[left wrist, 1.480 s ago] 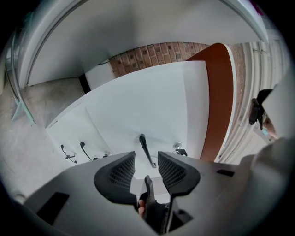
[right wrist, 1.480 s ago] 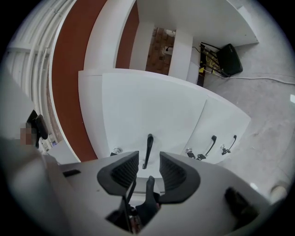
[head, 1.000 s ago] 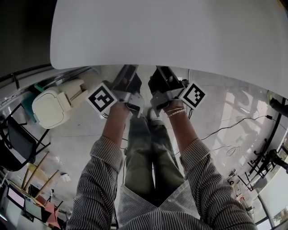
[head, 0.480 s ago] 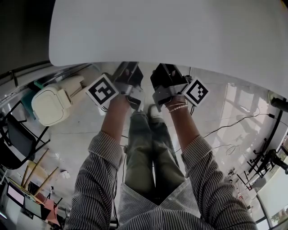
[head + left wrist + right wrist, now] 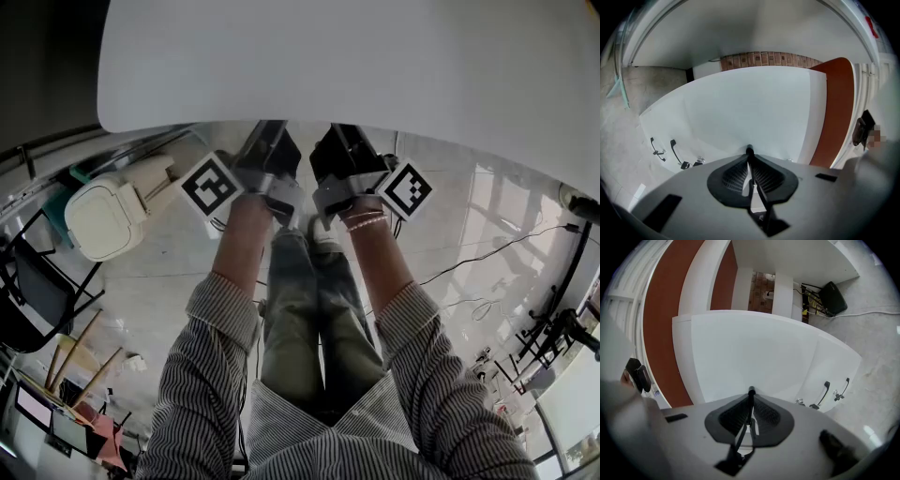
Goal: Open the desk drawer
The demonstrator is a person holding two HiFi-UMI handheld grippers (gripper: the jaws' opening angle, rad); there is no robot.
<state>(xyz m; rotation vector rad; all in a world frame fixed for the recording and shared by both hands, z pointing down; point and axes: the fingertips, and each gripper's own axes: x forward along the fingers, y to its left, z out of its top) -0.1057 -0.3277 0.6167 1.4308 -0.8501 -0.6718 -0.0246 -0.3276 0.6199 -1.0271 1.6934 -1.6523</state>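
Observation:
The white desk top fills the top of the head view. Both grippers reach level under its front edge, side by side, with their tips hidden beneath it. My left gripper and my right gripper each face a flat white panel of the desk unit. In the left gripper view the jaws of the left gripper are closing, tips together, with nothing seen between them. The right gripper looks the same. Black handles sit low on a side panel, apart from both grippers.
A white lidded bin stands on the floor at the left, with a black chair nearer. Cables trail over the tiled floor at the right. A red-brown board flanks the white panel. The person's legs are below the grippers.
Both grippers stay under the desk's front edge. The head view has shifted only slightly, so the desk edge sits a little higher in the picture.

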